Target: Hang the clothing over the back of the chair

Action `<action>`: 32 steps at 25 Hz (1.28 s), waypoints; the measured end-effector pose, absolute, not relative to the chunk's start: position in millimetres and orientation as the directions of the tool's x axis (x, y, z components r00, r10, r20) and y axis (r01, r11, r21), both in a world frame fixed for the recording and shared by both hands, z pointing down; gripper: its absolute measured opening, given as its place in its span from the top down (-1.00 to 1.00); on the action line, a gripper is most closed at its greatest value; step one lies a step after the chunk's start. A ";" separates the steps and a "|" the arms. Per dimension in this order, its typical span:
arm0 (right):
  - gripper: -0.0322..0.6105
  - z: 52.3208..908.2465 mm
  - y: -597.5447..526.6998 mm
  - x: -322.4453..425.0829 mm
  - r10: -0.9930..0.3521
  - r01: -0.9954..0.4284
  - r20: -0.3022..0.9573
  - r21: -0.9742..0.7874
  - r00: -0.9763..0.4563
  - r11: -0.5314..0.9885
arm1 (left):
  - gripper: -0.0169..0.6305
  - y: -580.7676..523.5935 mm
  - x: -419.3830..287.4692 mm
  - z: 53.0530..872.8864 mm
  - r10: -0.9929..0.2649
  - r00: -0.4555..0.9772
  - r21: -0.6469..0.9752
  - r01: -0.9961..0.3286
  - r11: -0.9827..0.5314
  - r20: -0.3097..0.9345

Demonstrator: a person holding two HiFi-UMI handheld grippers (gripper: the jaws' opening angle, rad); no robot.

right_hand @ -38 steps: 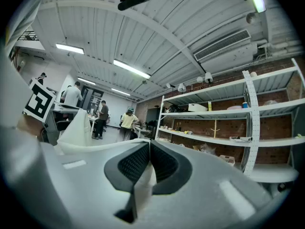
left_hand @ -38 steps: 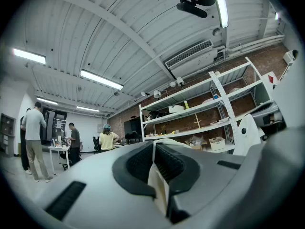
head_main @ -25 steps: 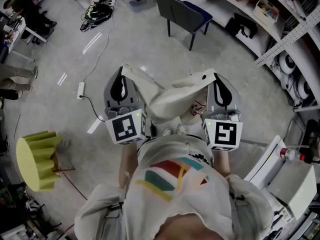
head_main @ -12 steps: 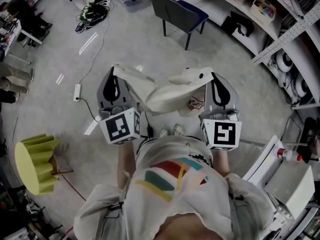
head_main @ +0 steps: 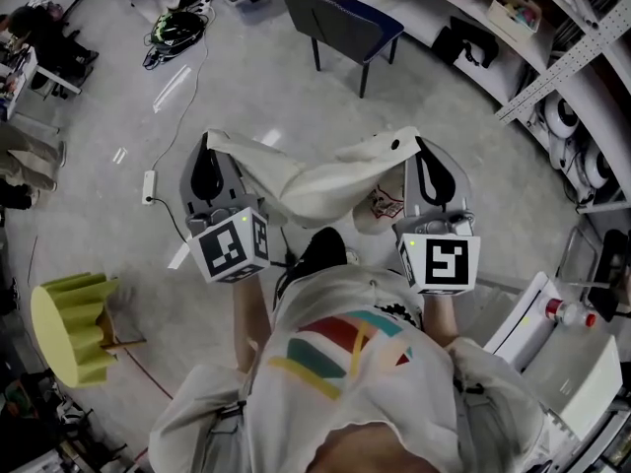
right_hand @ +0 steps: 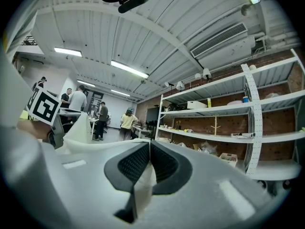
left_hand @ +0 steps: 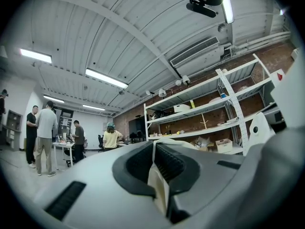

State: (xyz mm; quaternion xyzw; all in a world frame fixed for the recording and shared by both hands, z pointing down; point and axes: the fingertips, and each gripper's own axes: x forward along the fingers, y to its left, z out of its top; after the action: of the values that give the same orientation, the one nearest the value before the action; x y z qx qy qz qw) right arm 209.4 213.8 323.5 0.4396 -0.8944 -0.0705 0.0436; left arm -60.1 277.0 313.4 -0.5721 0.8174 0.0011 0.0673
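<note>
In the head view, a yellow pleated object (head_main: 67,325) sits on the floor at about 8 o'clock, and a white power strip (head_main: 149,186) with its cable lies at about 9 o'clock. Just right of that, at about 10 o'clock from the middle, the left gripper (head_main: 208,148) is held out roughly level, its jaws clamped together on one end of the clothing (head_main: 317,180). The left gripper view shows the same: the left gripper (left_hand: 153,168) has its dark ribbed pads pressed onto a fold of cream clothing (left_hand: 157,187) that runs down between them. The garment is pale cream and hangs in the air as a sagging band between the two tools, above the grey floor and well apart from the chair (head_main: 340,23). That dark blue chair stands at 12 o'clock near the top edge, its back turned toward the person. At about 2 o'clock from the middle the right gripper (head_main: 420,148) is closed on the other end of the cloth. In the right gripper view, the right gripper (right_hand: 148,162) pinches a strip of the clothing (right_hand: 142,187) between its pads. White shelving (head_main: 552,77) runs along the wall at 2 o'clock.
</note>
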 end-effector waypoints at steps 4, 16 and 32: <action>0.87 334.2 197.1 210.1 -0.791 -0.782 0.038 0.129 -0.610 0.609 | 0.91 268.8 -65.1 320.4 -0.928 -0.361 -0.084 -0.926 0.369 -0.097; 0.87 342.6 101.8 158.6 -0.799 -0.785 0.026 0.168 -0.601 0.596 | 0.91 172.1 -136.7 335.9 -0.921 -0.369 -0.069 -0.923 0.379 -0.125; 0.87 300.7 -84.3 37.4 -0.851 -0.836 -0.015 0.200 -0.525 0.512 | 0.91 -35.9 -253.2 307.8 -0.962 -0.243 -0.076 -0.964 0.254 -0.126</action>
State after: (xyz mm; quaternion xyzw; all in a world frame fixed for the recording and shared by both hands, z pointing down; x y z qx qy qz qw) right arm 37.4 -84.3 300.7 0.4855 -0.8684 -0.0912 0.0427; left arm -253.2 -35.9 307.8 -0.6107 0.7884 0.0087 0.0733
